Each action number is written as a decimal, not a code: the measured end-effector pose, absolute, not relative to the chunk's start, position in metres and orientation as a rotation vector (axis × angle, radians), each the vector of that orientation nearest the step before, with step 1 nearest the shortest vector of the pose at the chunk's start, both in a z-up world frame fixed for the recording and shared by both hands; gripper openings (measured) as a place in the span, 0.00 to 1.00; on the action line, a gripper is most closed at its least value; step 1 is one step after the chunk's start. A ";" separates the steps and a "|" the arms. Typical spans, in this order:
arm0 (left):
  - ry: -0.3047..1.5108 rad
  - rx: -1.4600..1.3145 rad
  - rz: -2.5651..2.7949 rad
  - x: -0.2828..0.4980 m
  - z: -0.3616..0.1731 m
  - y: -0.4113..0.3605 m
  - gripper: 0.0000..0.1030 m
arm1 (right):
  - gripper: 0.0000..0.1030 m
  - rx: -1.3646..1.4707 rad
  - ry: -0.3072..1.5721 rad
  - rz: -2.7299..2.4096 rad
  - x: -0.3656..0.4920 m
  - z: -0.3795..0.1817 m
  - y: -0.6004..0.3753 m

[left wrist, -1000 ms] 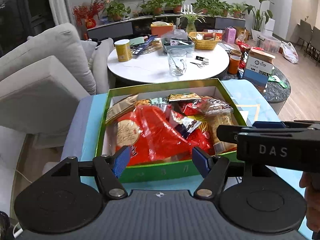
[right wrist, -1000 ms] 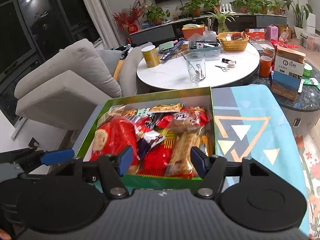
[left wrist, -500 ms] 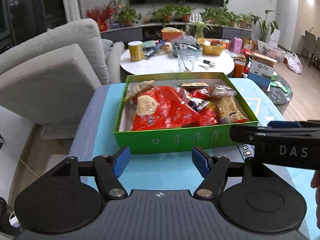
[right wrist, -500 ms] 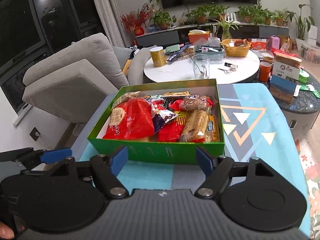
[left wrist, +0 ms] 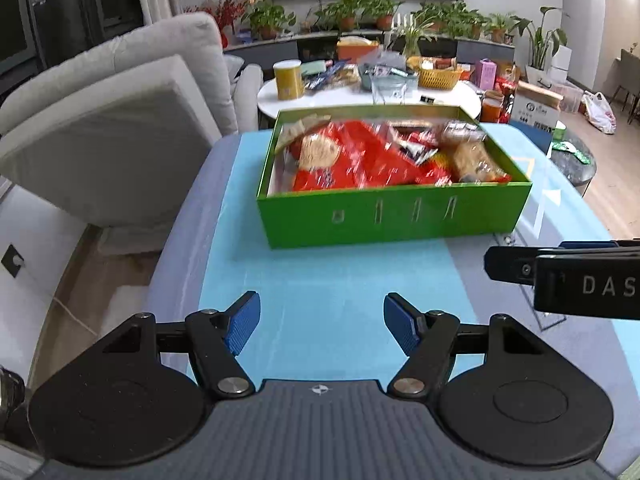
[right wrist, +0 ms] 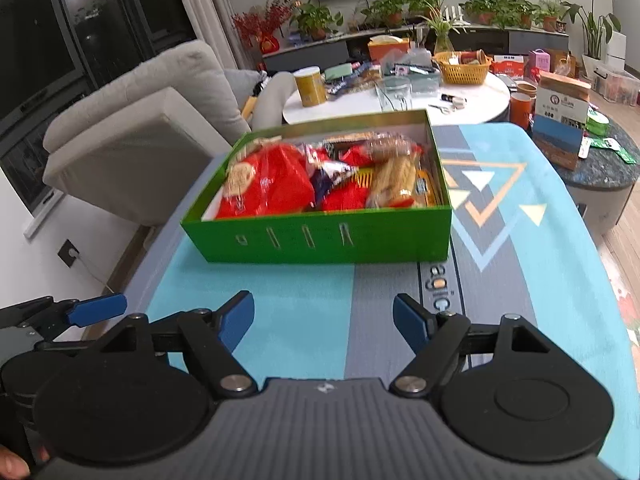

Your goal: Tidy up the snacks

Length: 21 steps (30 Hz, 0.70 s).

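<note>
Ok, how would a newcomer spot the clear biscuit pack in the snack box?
Find the open green cardboard box on the blue patterned tablecloth. At its right end lies the clear biscuit pack, a long see-through wrapper showing pale golden biscuits, unlike the red bags beside it.

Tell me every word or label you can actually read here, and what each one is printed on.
"DAS": white letters on the black body of the right gripper, cut off by the picture's edge.
"agic": partial word on the grey stripe of the table mat.
Markings on the green box: blurred, unreadable.
Snack packets and cardboard carton: print too small or blurred.
</note>
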<state>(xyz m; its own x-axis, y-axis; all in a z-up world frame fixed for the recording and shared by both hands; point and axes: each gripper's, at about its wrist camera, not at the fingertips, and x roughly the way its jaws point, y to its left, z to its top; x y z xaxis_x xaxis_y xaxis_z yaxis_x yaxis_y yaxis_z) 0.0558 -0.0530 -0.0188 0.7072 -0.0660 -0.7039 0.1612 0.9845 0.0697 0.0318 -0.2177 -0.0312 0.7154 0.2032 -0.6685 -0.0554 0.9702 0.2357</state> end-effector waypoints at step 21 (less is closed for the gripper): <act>0.784 0.082 -0.122 0.041 -0.031 -0.039 0.64 | 0.80 0.166 0.798 0.130 0.019 -0.046 -0.204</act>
<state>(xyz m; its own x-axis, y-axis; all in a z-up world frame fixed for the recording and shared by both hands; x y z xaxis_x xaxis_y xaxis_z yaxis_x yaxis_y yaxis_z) 0.0412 -0.0395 -0.0308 0.7016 -0.0790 -0.7082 0.1398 0.9898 0.0281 0.0186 -0.2044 -0.0464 0.6909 0.1784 -0.7005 -0.0536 0.9790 0.1965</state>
